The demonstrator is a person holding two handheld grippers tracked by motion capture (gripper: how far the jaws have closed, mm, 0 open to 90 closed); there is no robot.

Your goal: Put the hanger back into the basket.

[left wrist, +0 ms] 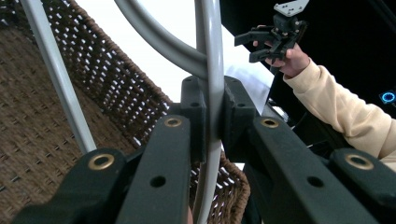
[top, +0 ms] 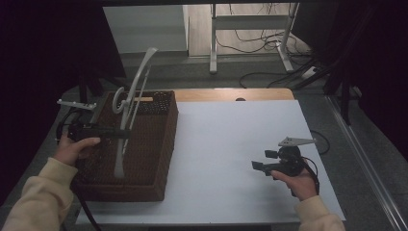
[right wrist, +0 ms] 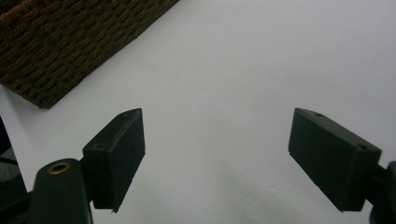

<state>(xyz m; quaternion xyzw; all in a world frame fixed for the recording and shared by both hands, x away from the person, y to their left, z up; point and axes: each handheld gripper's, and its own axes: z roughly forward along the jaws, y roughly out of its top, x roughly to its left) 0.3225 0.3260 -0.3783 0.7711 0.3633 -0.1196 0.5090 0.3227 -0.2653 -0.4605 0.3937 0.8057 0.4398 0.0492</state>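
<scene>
A pale grey clothes hanger (top: 129, 108) stands nearly upright above the brown woven basket (top: 166, 144) at the table's left. Its hook curls to the left and one arm reaches up and back. My left gripper (top: 126, 132) comes in level from the left, shut on the hanger's bar. In the left gripper view the hanger (left wrist: 212, 56) runs up between my left gripper's (left wrist: 215, 116) pads, with the basket's wall (left wrist: 28, 116) behind. My right gripper (top: 262, 161) hovers low over the white table (top: 226, 139) at the right, open and holding nothing; its own view shows it (right wrist: 217, 149) over the bare table (right wrist: 233, 60).
The basket's corner (right wrist: 70, 42) lies at the upper left of the right gripper view. A small wooden piece (top: 144, 99) rests at the basket's far end. Beyond the white sheet is a wooden table edge (top: 231, 94), then floor with cables (top: 269, 77) and desk legs (top: 213, 48).
</scene>
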